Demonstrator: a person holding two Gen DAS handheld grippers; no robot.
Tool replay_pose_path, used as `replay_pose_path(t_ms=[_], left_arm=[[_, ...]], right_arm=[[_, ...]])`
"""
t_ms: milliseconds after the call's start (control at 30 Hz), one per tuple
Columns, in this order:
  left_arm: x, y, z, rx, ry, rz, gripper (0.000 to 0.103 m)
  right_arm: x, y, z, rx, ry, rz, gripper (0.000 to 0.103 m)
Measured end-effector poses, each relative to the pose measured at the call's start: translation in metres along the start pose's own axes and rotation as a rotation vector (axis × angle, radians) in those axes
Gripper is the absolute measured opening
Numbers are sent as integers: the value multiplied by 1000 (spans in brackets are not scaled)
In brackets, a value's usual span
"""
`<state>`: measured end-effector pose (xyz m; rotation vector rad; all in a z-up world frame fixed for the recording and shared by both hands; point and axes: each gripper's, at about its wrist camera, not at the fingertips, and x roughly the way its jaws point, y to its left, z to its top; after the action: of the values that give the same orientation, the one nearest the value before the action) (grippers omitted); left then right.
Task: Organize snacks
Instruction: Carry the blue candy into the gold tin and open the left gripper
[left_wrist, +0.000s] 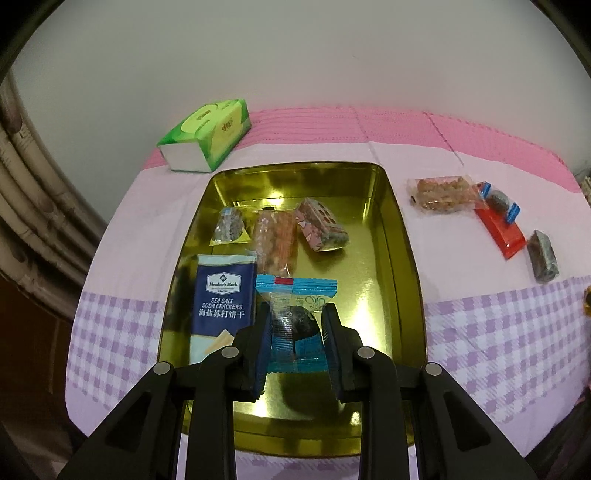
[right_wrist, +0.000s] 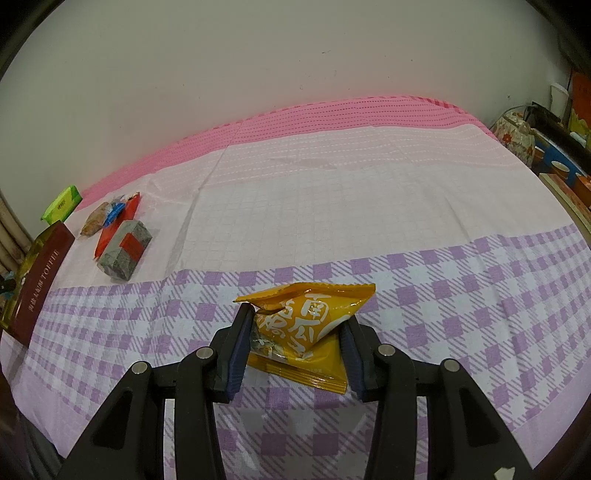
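Snack sorting under way: one packet over the gold tin, another clamped above the checked cloth.

Nearest, left gripper (left_wrist: 297, 325) clamped on a blue-wrapped snack (left_wrist: 296, 321), poised over the gold tin (left_wrist: 400, 266), just beside the sea salt crackers (left_wrist: 222, 295); beyond, three more packets already inside. Right gripper (right_wrist: 293, 330) pinching a yellow snack packet (right_wrist: 306, 332), apparently just clear of the tablecloth (right_wrist: 369, 192). Farther off, loose snacks (left_wrist: 480, 210) still outside the tin. Risk: slippery wrapper sliding free, or landing atop the crackers.

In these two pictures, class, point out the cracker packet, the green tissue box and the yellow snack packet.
cracker packet (left_wrist: 222, 295), left wrist view, on its dark blue label.
green tissue box (left_wrist: 210, 127), left wrist view, on its top face.
yellow snack packet (right_wrist: 306, 325), right wrist view, on its printed front.
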<state>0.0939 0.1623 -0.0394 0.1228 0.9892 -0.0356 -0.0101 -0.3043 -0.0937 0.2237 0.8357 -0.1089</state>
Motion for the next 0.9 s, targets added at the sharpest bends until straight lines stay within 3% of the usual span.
replay_pose_path(t_ms=[767,900], left_arm=[[19,-2,-1,30,26,40,29],[20,-1,-1,27,37,35,37]], right_arm=[[1,2,-1,-12,2,-15,44],[2,2,-1,-12,2,-14,44]])
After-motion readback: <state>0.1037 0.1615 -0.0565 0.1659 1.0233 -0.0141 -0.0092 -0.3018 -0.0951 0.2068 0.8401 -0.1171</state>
